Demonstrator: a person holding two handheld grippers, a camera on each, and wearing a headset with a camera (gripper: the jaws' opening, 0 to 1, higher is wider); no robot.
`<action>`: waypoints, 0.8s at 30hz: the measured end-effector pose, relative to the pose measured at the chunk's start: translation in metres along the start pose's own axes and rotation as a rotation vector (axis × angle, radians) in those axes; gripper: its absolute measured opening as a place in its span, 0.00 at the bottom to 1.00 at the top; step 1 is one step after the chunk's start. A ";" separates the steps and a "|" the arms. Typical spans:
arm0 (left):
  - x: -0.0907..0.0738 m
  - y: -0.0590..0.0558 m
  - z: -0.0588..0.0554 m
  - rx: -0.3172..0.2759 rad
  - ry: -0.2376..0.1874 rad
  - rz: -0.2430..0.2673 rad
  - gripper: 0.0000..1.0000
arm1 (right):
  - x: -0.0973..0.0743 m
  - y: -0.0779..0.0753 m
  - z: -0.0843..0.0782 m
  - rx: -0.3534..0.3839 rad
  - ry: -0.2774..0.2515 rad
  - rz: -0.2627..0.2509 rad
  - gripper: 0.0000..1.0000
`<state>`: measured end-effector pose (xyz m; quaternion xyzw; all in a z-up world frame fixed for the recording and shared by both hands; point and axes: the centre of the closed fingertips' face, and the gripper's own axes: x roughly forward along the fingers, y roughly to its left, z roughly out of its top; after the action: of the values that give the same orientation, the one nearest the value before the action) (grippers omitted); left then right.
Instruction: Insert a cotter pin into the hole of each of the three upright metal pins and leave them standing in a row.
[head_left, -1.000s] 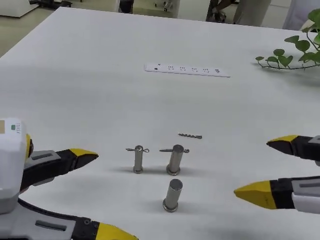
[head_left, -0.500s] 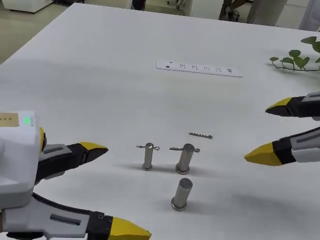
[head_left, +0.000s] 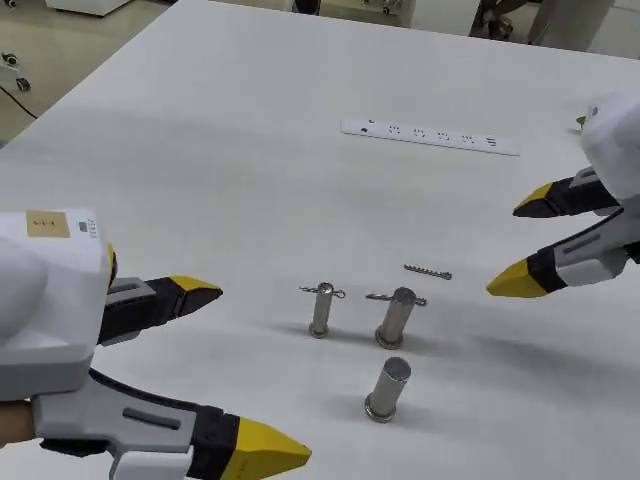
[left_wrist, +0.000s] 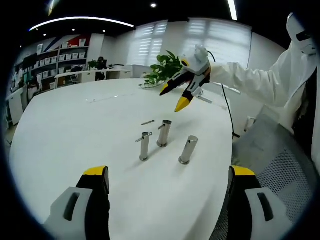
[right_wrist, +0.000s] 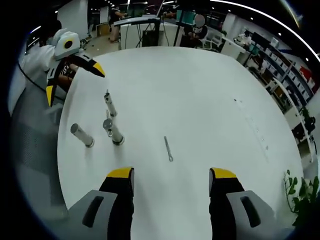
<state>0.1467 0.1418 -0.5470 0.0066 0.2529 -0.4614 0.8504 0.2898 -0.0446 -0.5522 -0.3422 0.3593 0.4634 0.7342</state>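
Left gripper: jaws wide apart, empty, low and near the person.
Right gripper: jaws apart, empty, seemingly held higher.

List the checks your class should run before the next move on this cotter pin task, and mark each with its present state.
1. Open and empty: right gripper and left gripper: ok.
2. The loose cotter pin lies flat on the table, apart from the pins, with nothing over it: ok.
3. The thin rear pin and thick rear pin each stand upright with a cotter pin through: ok.
4. The front pin stands upright: ok.
5. The front pin has a cotter pin: not ok.
6. All three stand in one row: not ok, the front pin stands ahead of the other two.
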 end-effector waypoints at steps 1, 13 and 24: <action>0.000 0.000 0.001 -0.001 -0.002 0.001 0.98 | 0.003 0.002 0.000 -0.002 0.009 0.010 0.52; -0.003 0.007 0.000 -0.024 -0.008 0.030 0.96 | 0.034 0.004 -0.011 -0.071 0.097 0.099 0.36; -0.004 0.009 0.001 -0.038 -0.026 0.056 0.96 | 0.048 0.001 -0.012 -0.109 0.161 0.135 0.30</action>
<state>0.1523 0.1494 -0.5463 -0.0086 0.2503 -0.4324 0.8662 0.3012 -0.0335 -0.5993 -0.3929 0.4134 0.5017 0.6504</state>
